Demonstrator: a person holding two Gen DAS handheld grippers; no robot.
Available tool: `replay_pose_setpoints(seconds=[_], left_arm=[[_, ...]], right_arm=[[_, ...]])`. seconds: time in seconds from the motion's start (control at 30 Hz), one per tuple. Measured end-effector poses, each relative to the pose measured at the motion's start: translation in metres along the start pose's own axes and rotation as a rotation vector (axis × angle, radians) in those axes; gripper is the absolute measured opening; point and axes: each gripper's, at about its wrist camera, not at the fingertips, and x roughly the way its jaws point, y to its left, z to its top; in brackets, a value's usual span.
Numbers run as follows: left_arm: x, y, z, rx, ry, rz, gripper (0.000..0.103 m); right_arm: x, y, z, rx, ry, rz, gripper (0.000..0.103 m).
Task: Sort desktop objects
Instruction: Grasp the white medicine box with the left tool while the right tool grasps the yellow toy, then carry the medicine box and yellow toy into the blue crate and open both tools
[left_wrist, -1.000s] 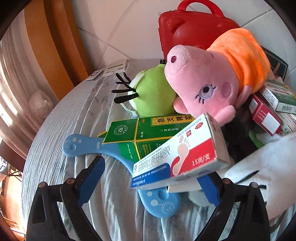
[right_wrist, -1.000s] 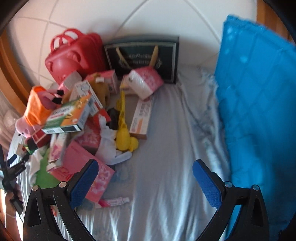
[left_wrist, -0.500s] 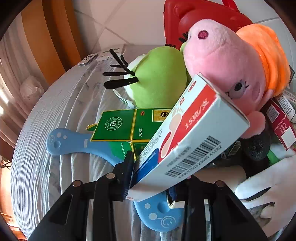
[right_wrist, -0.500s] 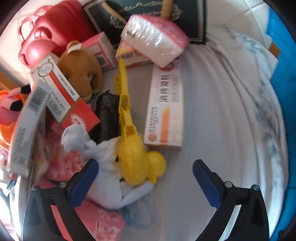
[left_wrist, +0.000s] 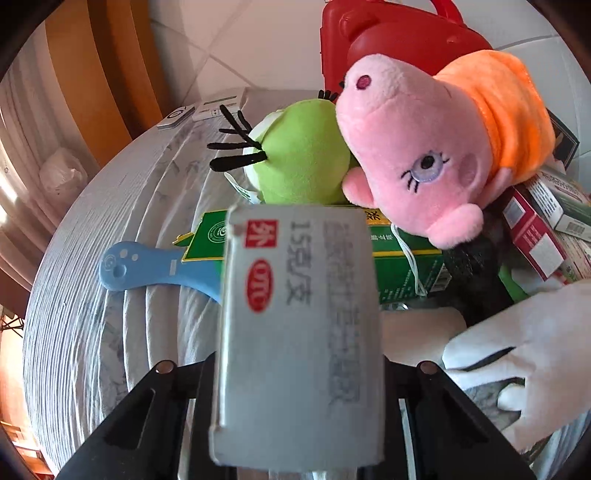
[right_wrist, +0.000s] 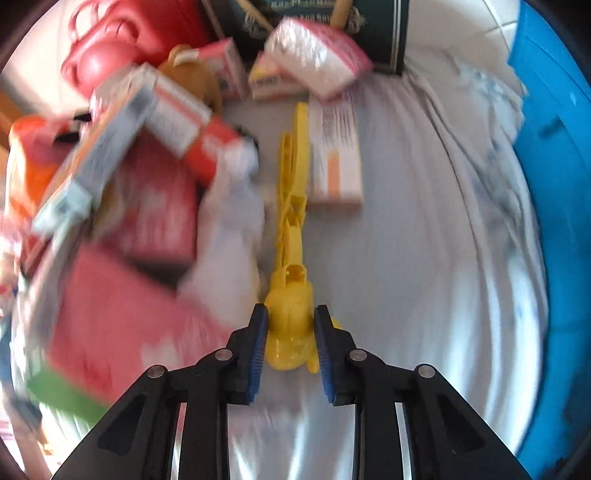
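Note:
In the left wrist view a white medicine box (left_wrist: 299, 314) with red marks stands upright between my left gripper's (left_wrist: 299, 373) jaws, which are closing and press its sides; the box hides the pads. In the right wrist view a yellow duck-shaped plastic tong (right_wrist: 290, 295) lies on the pale sheet (right_wrist: 406, 295), its long handle pointing away. My right gripper (right_wrist: 290, 328) points down at it, and its blue pads (right_wrist: 260, 332) are closing against the duck's body from both sides.
A pink pig plush (left_wrist: 424, 158), a green plush (left_wrist: 303, 162), a green box (left_wrist: 402, 266), a blue paddle (left_wrist: 147, 266) and a red case (left_wrist: 388, 33) crowd ahead of the left gripper. Pink boxes (right_wrist: 110, 314), an orange-striped box (right_wrist: 336, 155) and a blue quilted thing (right_wrist: 554, 184) flank the duck.
The left jaws closed on the white box and tipped it upright. The right gripper dropped toward the yellow duck and its jaws closed around it.

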Motion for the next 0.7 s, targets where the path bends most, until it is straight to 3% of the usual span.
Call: replay_pose_setpoints(seconds=[0.13,0.43,0.53,0.6,0.7], left_arm=[[-0.010,0.004,-0.006,-0.008,0.001,-0.017,0.023],[-0.022,0.003,-0.007,-0.038,-0.019,-0.019,0.023],[-0.030,0.003,-0.005,-0.047,-0.031,-0.022,0.023],[-0.038,0.002,-0.003,-0.052,-0.046,-0.027,0.023],[-0.060,0.000,-0.003,-0.045,-0.090,-0.048,0.023]], right_arm=[[-0.010,-0.011,-0.014,0.007,-0.005,-0.008,0.032],[0.025,-0.013,0.019,0.023,0.026,0.014,0.034],[0.042,-0.005,0.017,0.004,0.061,-0.006,0.023],[0.032,0.002,0.012,-0.016,0.034,-0.023,0.013],[-0.004,0.011,-0.001,-0.039,-0.039,-0.009,0.013]])
